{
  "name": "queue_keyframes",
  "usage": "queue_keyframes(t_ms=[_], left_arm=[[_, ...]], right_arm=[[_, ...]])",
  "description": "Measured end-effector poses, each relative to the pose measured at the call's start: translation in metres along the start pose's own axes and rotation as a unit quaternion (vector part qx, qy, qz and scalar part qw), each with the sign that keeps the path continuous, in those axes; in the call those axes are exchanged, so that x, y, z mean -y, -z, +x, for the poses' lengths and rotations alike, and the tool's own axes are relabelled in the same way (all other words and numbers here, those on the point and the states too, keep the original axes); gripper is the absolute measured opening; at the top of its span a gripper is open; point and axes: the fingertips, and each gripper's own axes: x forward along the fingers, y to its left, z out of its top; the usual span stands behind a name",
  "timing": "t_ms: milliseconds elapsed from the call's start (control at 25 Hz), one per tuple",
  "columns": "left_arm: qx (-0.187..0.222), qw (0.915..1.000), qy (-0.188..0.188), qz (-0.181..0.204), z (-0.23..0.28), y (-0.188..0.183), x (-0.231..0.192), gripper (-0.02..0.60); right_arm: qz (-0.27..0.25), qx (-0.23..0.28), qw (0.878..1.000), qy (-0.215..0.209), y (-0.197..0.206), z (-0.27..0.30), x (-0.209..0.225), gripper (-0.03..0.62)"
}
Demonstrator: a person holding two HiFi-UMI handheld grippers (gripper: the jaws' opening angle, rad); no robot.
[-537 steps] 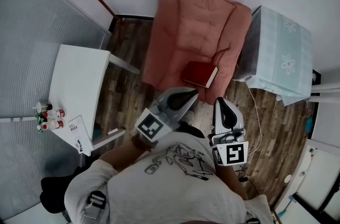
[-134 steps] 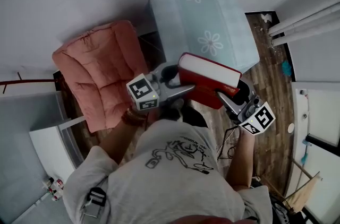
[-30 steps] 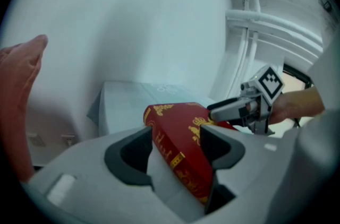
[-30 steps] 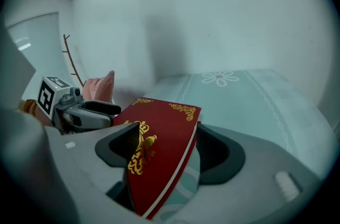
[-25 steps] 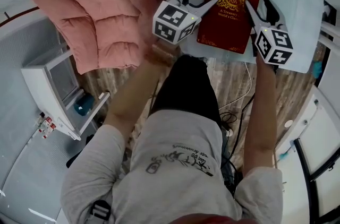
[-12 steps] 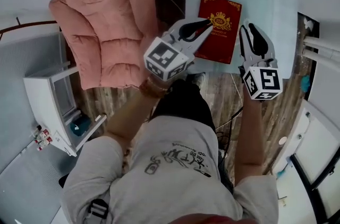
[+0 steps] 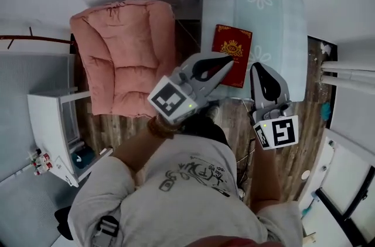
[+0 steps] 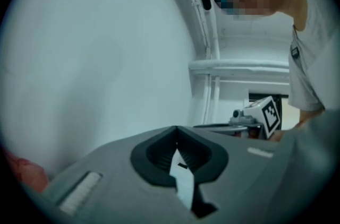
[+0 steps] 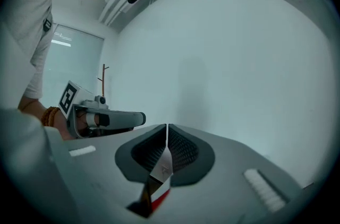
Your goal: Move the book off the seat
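Observation:
The red book with a gold crest lies flat on the pale blue flower-print table, off the pink armchair, whose seat is bare. Both grippers are lifted well above the book and hold nothing. My left gripper overlaps the book's near left corner in the head view, and my right gripper hangs near its right. Both pairs of jaws have just been closing with nothing between them. In the gripper views, the left gripper and right gripper are shut and face a blank white wall.
A white side table stands at the left with small bottles on its near end. Wooden floor shows between chair and side table. A cable trails on the floor below the blue table.
Both grippers let go of the book's sides, rose away from it and shut. The book stays on the blue table and looks smaller as the head view pulls back.

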Motion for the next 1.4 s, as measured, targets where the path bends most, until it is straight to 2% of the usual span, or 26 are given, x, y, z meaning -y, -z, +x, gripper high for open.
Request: queue_keyframes(t_ms=[280, 520, 920, 1160, 1400], left_arm=[[0.033, 0.9993, 0.014, -0.002, -0.023, -0.057, 0.044, 0.003], [0.048, 0.9985, 0.023, -0.008, -0.041, -0.083, 0.079, 0.003], [0.071, 0.9970, 0.032, 0.005, -0.063, -0.121, 0.112, 0.003], [0.065, 0.9967, 0.032, 0.037, -0.065, -0.125, 0.120, 0.003], [0.062, 0.9973, 0.026, 0.029, -0.065, -0.121, 0.117, 0.003]], right_arm=[[-0.012, 0.034, 0.999, -0.012, -0.062, -0.031, -0.038, 0.006], [-0.005, 0.048, 0.999, -0.024, -0.094, -0.053, -0.064, 0.006], [-0.019, 0.078, 0.996, -0.044, -0.135, -0.085, -0.106, 0.006], [-0.018, 0.085, 0.996, -0.038, -0.139, -0.087, -0.107, 0.006], [-0.018, 0.082, 0.996, -0.041, -0.139, -0.084, -0.108, 0.006]])
